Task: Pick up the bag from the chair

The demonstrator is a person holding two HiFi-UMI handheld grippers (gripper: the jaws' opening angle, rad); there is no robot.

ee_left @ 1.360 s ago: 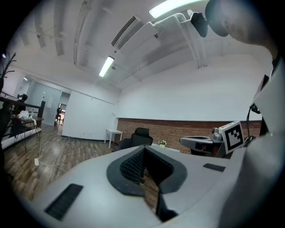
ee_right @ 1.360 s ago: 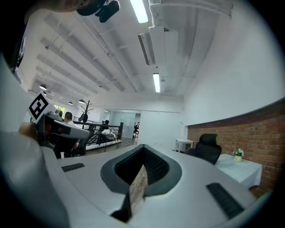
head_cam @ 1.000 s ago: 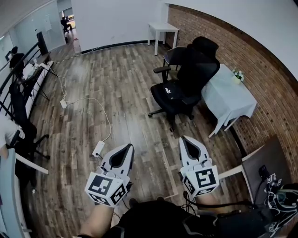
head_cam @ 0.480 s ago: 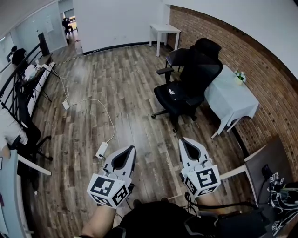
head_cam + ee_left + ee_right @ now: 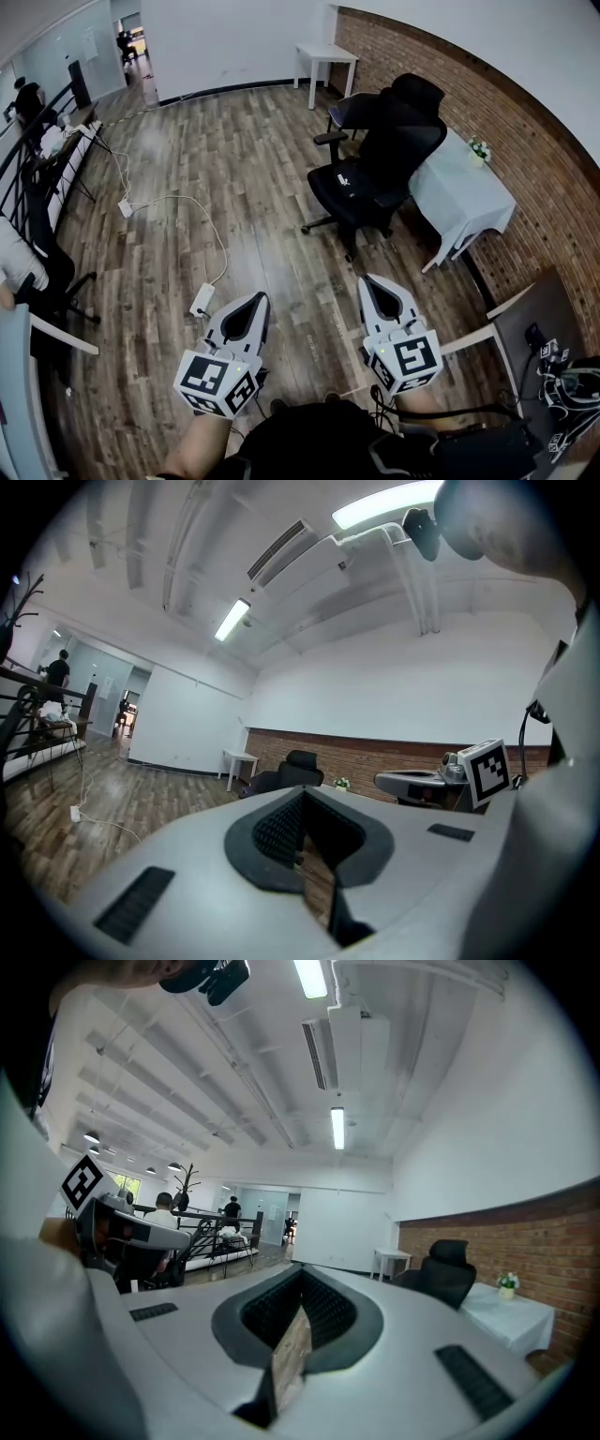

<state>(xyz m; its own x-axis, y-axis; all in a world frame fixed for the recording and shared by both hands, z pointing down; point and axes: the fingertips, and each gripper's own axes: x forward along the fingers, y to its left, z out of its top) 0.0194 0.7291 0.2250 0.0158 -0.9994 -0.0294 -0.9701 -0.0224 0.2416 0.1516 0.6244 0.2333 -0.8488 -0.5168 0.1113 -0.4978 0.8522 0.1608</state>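
Note:
A black office chair stands by the brick wall at the upper right of the head view. On its seat lies a black bag with a small white label. My left gripper and right gripper are held side by side low in that view, far short of the chair, over bare wooden floor. Both are shut with nothing between the jaws. The left gripper view shows the chair small beyond the closed left gripper. In the right gripper view the chair sits to the right of the right gripper.
A table with a white cloth and a small flower pot stands right of the chair. A white side table is at the back wall. A power strip and white cable lie on the floor left of my grippers. A seated person is far left.
The view swayed slightly to one side and back. Both grippers keep their places in it, shut and empty, and the chair with the bag has not moved.

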